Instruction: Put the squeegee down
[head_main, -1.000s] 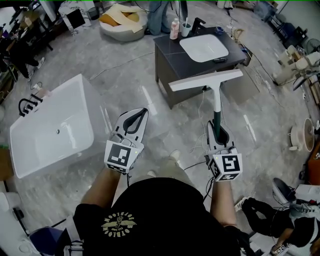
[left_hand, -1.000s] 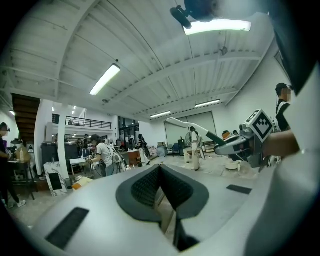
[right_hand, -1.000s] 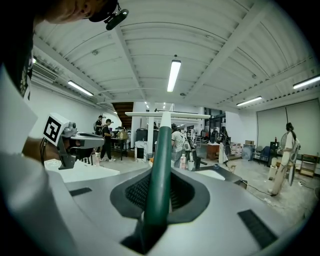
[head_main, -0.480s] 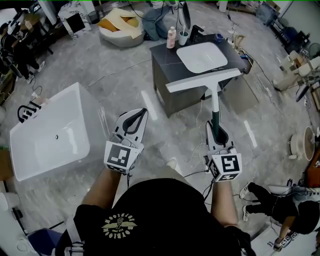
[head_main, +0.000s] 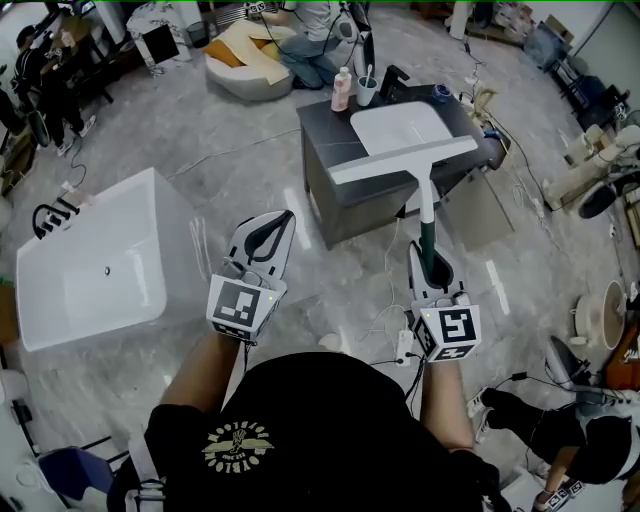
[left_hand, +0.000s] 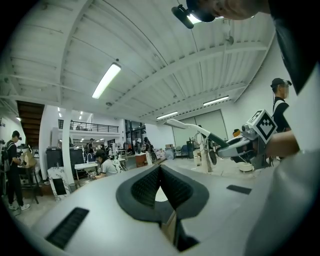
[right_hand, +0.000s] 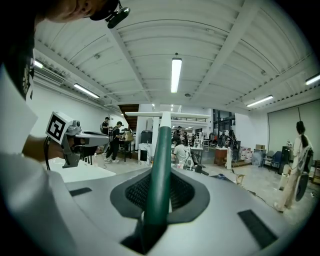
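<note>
Wears a black short-sleeved T-shirt (head_main: 330, 410), printed at the near left with a pale yellow round emblem (head_main: 238, 447). Shows smooth light grey shells on the left gripper (head_main: 288, 218) and the right gripper (head_main: 424, 252), lined inside with black ribbed pads (left_hand: 145, 187) and cut with slim dark slots (left_hand: 67, 227). Bears near each hand a white cube (head_main: 240, 305) with black square markers.

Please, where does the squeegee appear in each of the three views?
Head view: squeegee right of centre, blade at top.
Left gripper view: squeegee right of centre, blade toward the left.
Right gripper view: squeegee at centre, green handle rising from the jaws.
Shared landmark: right gripper, shut on its handle.
</note>
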